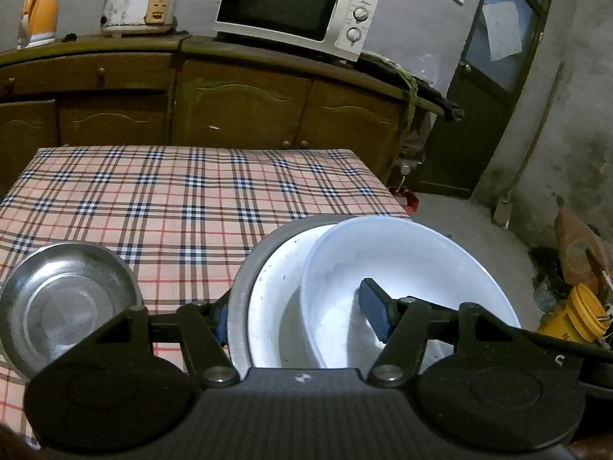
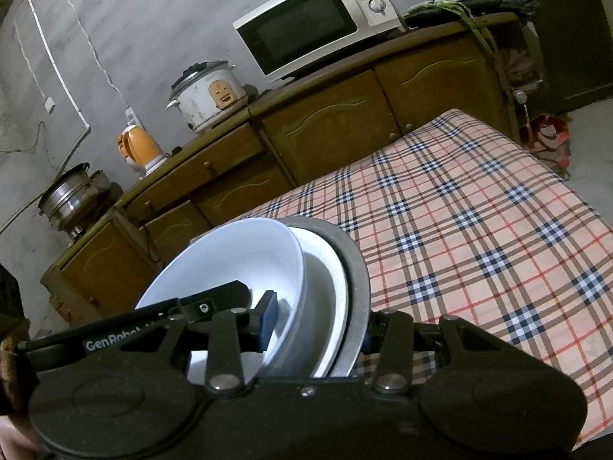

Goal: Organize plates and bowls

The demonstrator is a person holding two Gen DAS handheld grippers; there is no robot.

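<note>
A stack of nested bowls is held on edge above the plaid table (image 1: 153, 199): a grey metal bowl (image 1: 245, 268) outermost, a white bowl (image 1: 276, 299) in it, and a second white bowl (image 1: 402, 260) innermost. My left gripper (image 1: 299, 318) is shut on the stack's rim, one blue pad (image 1: 373, 310) inside the inner bowl. My right gripper (image 2: 318, 326) is shut on the same stack (image 2: 356, 268), with its blue pad (image 2: 268, 320) inside the white bowl (image 2: 237, 257). A steel bowl (image 1: 65, 303) sits on the table at left.
A wooden sideboard (image 1: 237, 99) stands behind the table with a microwave (image 1: 291, 7), a rice cooker (image 1: 141, 0) and an orange kettle (image 1: 38, 11). A door (image 1: 494, 76) is at right. A yellow bucket (image 1: 574, 314) stands on the floor.
</note>
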